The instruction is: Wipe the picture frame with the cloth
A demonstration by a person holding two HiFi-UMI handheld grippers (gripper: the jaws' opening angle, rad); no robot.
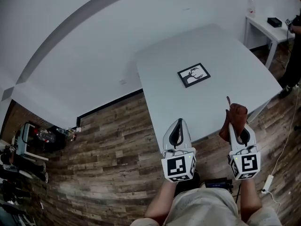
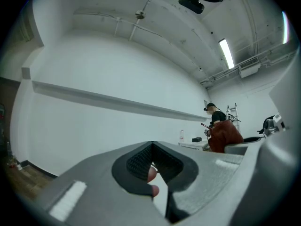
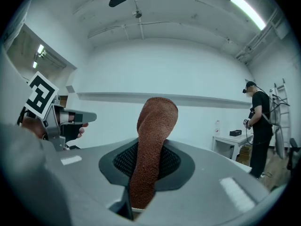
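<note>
- Left gripper (image 1: 178, 124): its fingers are closed tip to tip, with nothing between them. It is held over the near edge of the white rectangular table (image 1: 225, 55).
- Right gripper (image 1: 239, 127): its fingers are clamped on a rust-brown knitted cloth (image 1: 234, 117). The cloth stands upright past the fingertips, and its lower end hangs beside them.
- Black-rimmed rectangular picture frame (image 1: 194, 75): it lies flat on the table, well ahead of both sets of fingertips. It is slightly right of the left fingers and left of the right fingers, touching neither gripper nor cloth.
- The left gripper sits to the left of the right fingers, apart from them.
</note>
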